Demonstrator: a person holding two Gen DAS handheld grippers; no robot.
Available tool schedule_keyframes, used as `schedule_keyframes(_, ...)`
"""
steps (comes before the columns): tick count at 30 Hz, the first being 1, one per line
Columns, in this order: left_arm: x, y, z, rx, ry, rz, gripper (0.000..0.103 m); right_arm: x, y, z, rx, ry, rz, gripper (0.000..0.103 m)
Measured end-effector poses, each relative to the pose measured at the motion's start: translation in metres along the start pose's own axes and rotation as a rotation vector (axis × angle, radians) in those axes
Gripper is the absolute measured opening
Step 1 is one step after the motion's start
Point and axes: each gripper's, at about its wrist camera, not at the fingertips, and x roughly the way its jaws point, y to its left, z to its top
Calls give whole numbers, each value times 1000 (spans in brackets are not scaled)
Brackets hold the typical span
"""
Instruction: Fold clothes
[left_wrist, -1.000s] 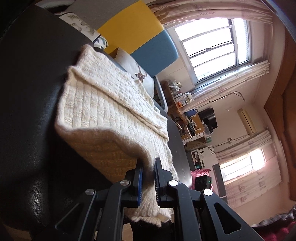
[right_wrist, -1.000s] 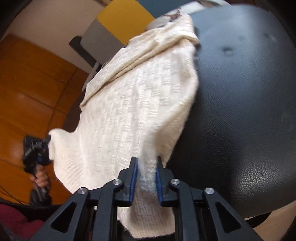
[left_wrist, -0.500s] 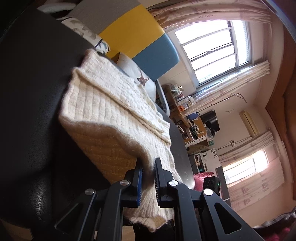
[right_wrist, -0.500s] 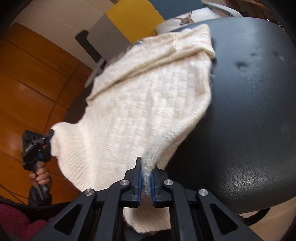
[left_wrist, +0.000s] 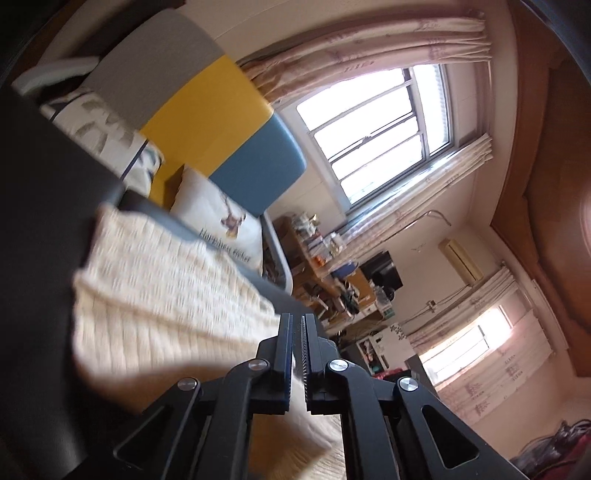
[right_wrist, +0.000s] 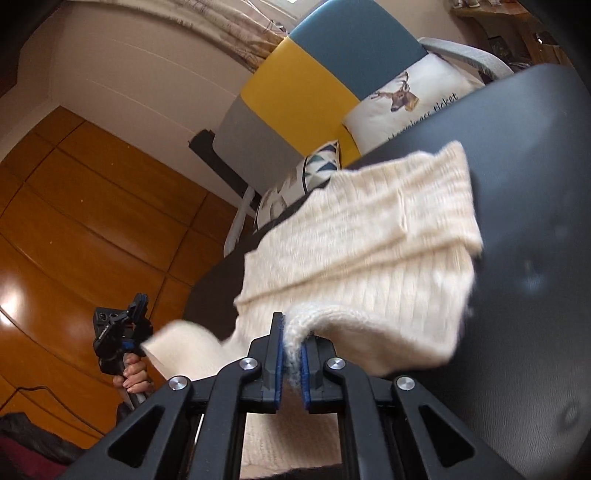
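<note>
A cream knit sweater (left_wrist: 162, 295) lies on a black leather seat (left_wrist: 44, 206), blurred by motion. My left gripper (left_wrist: 297, 325) is shut on the sweater's near edge, with cloth showing between the pads lower down. In the right wrist view the sweater (right_wrist: 369, 251) is lifted and folding over itself on the black seat (right_wrist: 535, 332). My right gripper (right_wrist: 291, 332) is shut on its thick hem. The left gripper (right_wrist: 122, 328) also shows there, held in a hand at the far left corner of the cloth.
A grey, yellow and blue chair back (left_wrist: 207, 110) with printed cushions (left_wrist: 218, 221) stands behind the seat. A cluttered desk (left_wrist: 332, 266) and windows (left_wrist: 376, 125) are beyond. Wooden wall panels (right_wrist: 74, 221) are on the left of the right wrist view.
Both grippers have risen and swung forward with the sweater's near edge, so the cloth now folds over toward the far side. The right gripper's jaws closed tighter on the hem.
</note>
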Motion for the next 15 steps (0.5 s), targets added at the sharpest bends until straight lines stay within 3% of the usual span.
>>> schedule_keyframes(4,36,16,44,10,-10,37,4,29,-14,34,22,35,-40,6)
schedule_keyframes(7,59,30,53,30,69,163,4,45,-24,30,27,89,-73,6)
schedule_keyframes(10,71,33,28,173,265,285,5,48,-37,16,56,109,-81,6)
schedule_keyframes(13,87,33,-25,379,501,405,27,48,-49,2,89,126,-93,6)
schedule_keyframes(14,92,36,-43,426,573,419,35,48,-51,-2,98,133,-97,6)
schedule_keyframes(15,95,38,-57,449,632,410,36,47,-53,-6,104,134,-100,6)
